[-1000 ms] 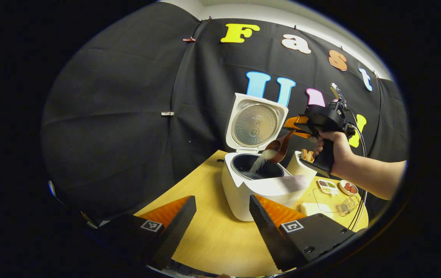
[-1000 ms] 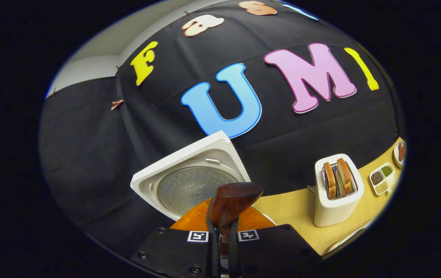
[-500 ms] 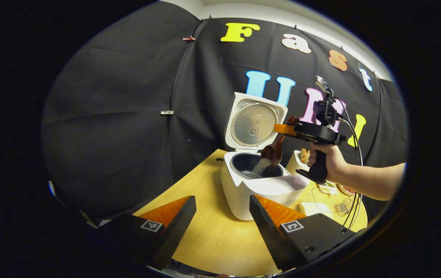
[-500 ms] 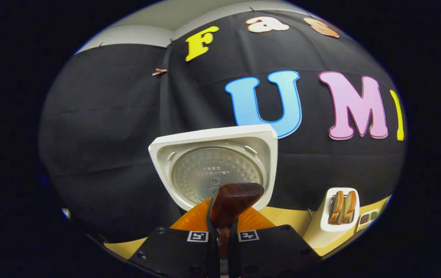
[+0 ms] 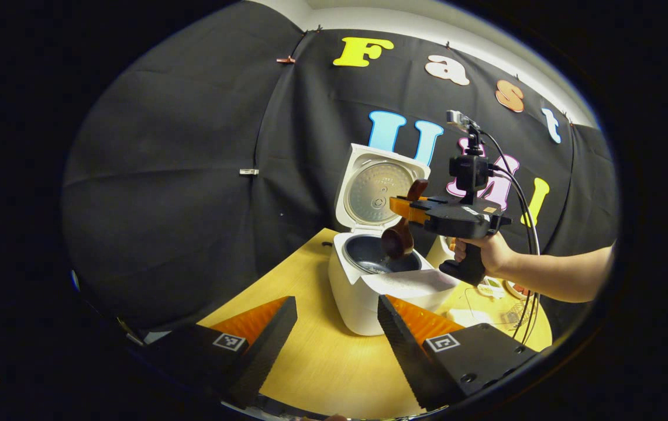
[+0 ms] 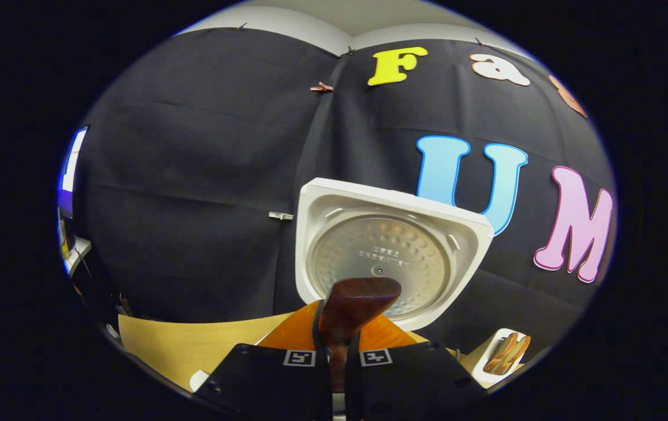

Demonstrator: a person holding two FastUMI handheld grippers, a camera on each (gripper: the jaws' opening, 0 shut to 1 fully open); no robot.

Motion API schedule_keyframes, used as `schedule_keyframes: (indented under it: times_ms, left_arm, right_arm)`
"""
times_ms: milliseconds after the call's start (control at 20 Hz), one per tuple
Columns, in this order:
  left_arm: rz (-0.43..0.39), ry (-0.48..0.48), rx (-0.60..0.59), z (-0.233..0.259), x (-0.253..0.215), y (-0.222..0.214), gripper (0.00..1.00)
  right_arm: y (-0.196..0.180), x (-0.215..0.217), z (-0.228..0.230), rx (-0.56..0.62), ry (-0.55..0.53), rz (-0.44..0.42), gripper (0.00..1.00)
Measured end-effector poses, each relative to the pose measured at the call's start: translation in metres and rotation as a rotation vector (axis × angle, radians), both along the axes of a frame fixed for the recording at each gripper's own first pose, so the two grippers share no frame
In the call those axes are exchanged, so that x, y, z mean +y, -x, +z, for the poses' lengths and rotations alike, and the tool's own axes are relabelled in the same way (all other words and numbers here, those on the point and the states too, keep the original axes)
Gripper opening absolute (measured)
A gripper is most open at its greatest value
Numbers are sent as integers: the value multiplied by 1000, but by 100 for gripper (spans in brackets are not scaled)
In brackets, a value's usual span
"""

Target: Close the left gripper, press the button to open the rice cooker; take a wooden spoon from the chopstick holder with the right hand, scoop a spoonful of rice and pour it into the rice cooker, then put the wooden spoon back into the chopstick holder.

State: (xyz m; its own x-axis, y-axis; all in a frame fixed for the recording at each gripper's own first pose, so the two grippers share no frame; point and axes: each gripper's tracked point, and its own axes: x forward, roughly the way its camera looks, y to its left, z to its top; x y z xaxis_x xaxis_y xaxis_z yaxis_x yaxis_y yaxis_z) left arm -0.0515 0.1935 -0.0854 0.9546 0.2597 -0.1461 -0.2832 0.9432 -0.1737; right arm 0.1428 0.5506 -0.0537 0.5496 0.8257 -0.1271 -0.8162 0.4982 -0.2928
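Wooden spoon (image 5: 399, 234) upright, bowl down over rice cooker (image 5: 369, 286)

Rice cooker (image 5: 369, 289) sits mid-table (image 5: 322, 356), raised lid (image 5: 378, 187) walls off its back. Wooden spoon (image 5: 399, 237) and right gripper (image 5: 407, 209) hang over the pot mouth, blocking top access. Bare table between left gripper (image 5: 334, 333) and cooker, and along cooker's left side.

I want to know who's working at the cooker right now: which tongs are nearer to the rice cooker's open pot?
Right. The right tongs hang just above the rice cooker, gripping the wooden spoon over the pot. The left tongs wait open, farther back over the table.
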Motion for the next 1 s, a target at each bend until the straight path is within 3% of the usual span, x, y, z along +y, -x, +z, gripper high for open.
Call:
schedule_keyframes:
  times_ms: [150,400,650,1000]
  left_arm:
    - [-22,-13,4,-2,-9,-4,96]
    - [-40,-51,-11,1,-25,-12,96]
    - [-63,-48,-10,5,-49,-22,96]
    - [-162,-69,-1,16,-109,-52,96]
  right_arm:
    - [5,-1,9,9,-21,6,12]
    - [-16,-35,42,138,-162,-82,13]
    - [-42,-103,79,230,-317,-193,12]
    - [-71,-229,108,331,-485,-352,13]
